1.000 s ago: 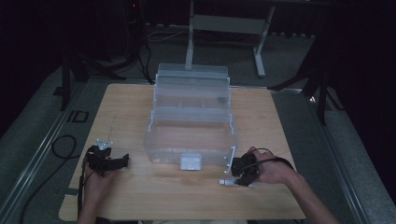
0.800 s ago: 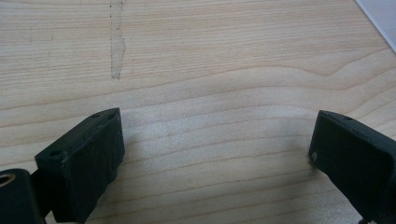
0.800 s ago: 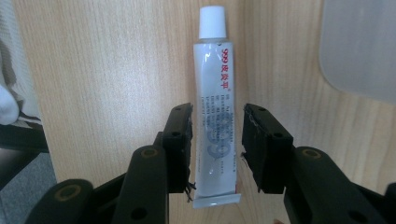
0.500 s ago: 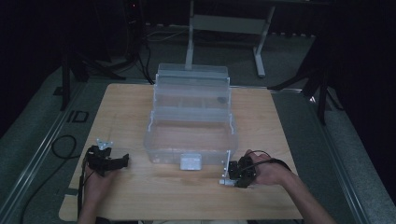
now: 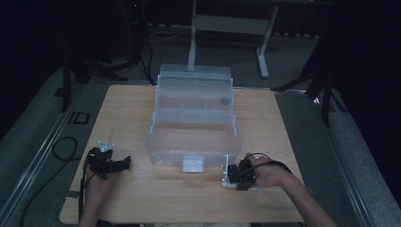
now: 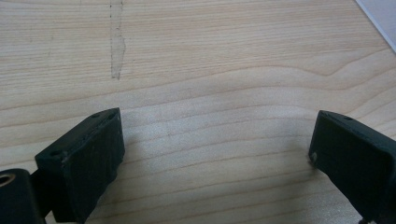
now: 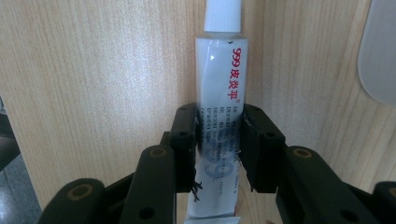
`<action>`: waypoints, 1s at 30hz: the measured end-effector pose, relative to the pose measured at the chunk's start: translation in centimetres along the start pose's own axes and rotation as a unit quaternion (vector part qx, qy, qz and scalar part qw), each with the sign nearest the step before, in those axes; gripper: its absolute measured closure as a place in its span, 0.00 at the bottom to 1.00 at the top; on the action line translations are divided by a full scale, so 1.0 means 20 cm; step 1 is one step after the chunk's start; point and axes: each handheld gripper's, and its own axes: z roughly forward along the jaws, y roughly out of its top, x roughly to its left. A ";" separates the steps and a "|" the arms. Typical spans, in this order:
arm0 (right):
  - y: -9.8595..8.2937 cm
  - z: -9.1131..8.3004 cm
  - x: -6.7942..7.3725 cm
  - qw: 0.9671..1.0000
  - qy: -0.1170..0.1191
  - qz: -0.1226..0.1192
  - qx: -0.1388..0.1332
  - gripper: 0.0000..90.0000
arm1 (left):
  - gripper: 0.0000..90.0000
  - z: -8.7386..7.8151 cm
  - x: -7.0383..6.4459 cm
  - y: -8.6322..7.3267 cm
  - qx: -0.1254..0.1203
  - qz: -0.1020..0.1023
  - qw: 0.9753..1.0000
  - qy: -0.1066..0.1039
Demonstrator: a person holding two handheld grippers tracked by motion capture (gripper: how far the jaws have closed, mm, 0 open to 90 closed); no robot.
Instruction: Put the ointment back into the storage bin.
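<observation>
My right gripper pinches the tube mid-body at lower centre, likely to lift it, while my left gripper idles spread.

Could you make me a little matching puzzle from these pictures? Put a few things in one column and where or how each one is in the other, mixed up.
Things:
1. white ointment tube
2. left gripper
3. clear plastic organizer box
4. right gripper

States:
A. stands open at the middle of the wooden table
B. fingers wide apart over bare wood
C. lies flat on the table, white cap pointing away from the fingers
D. fingers closed on the tube's body

Pairs: 1-C, 2-B, 3-A, 4-D
</observation>
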 end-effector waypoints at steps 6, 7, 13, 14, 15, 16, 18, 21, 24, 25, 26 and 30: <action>0.00 0.01 0.00 1.000 -0.002 0.001 0.002 0.75 | 0.04 0.00 0.00 0.00 0.000 0.000 1.000 0.000; 0.00 0.01 0.00 1.000 0.000 0.002 0.001 0.75 | 0.04 0.00 0.00 0.00 0.000 0.000 1.000 0.000; 0.00 0.01 0.00 1.000 0.000 0.002 0.000 0.77 | 0.04 0.00 0.00 0.00 0.000 0.000 1.000 0.000; 0.00 0.00 0.00 1.000 -0.001 0.001 -0.001 0.78 | 0.04 0.00 0.00 0.00 0.000 0.000 1.000 0.000; 0.00 0.00 0.00 1.000 -0.003 0.004 -0.004 0.78 | 0.04 0.00 0.00 0.00 0.000 0.000 1.000 0.000; 0.00 -0.01 -0.01 1.000 -0.005 0.003 -0.006 0.78 | 0.04 0.00 0.00 0.00 0.000 0.000 1.000 0.000; -0.01 -0.03 -0.01 1.000 -0.006 0.005 -0.010 0.78 | 0.04 0.00 0.00 0.00 0.000 0.000 1.000 0.000; -0.01 -0.05 -0.02 1.000 -0.006 0.009 -0.012 0.78 | 0.04 0.00 0.00 0.00 0.000 0.000 1.000 0.000; -0.02 -0.07 -0.02 1.000 -0.006 0.007 -0.014 0.78 | 0.04 0.00 0.00 0.00 0.000 0.000 1.000 0.000; -0.02 -0.07 -0.01 1.000 -0.005 0.007 -0.015 0.78 | 0.04 0.00 0.00 0.00 0.000 0.000 1.000 0.000; -0.02 -0.08 -0.01 1.000 -0.005 0.008 -0.017 0.78 | 0.04 0.00 0.00 0.00 0.000 0.000 1.000 0.000; -0.03 -0.11 -0.01 1.000 -0.003 0.008 -0.021 0.78 | 0.04 0.00 0.00 0.00 0.000 0.000 1.000 0.000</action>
